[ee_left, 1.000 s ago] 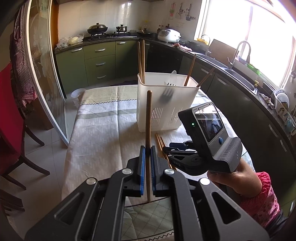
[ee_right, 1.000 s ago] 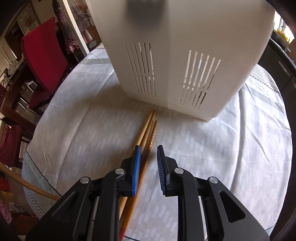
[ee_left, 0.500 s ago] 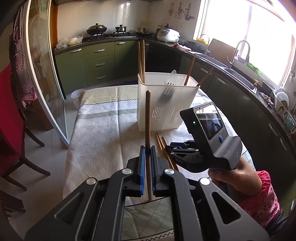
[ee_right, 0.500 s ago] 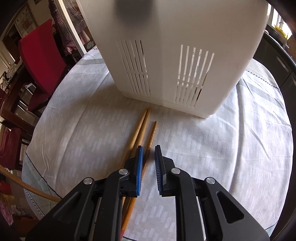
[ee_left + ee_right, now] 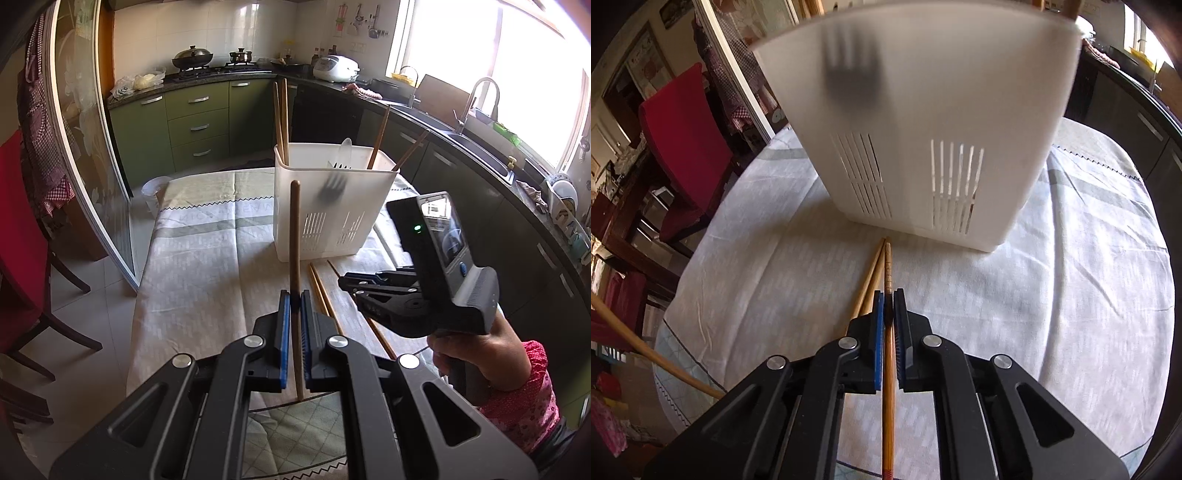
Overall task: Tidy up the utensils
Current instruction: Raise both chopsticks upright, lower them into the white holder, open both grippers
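Note:
A white slotted utensil holder (image 5: pixel 328 206) stands on the table and holds several chopsticks, a fork and a spoon; it also shows close up in the right wrist view (image 5: pixel 923 122). My left gripper (image 5: pixel 294 306) is shut on a dark wooden chopstick (image 5: pixel 294 236) held upright. My right gripper (image 5: pixel 888 306) is shut on a light wooden chopstick (image 5: pixel 887 266) just above the tablecloth, in front of the holder. Two more chopsticks (image 5: pixel 868 280) lie beside it on the cloth. The right gripper also shows in the left wrist view (image 5: pixel 354 286).
The table wears a pale patterned tablecloth (image 5: pixel 207 273). A red chair (image 5: pixel 683 147) stands at the table's left side. Green kitchen cabinets (image 5: pixel 192 122) and a counter with a sink (image 5: pixel 476 136) run behind and to the right.
My right gripper has closed on one chopstick from the loose ones and lifted its tip slightly. My left gripper holds its chopstick nearly still.

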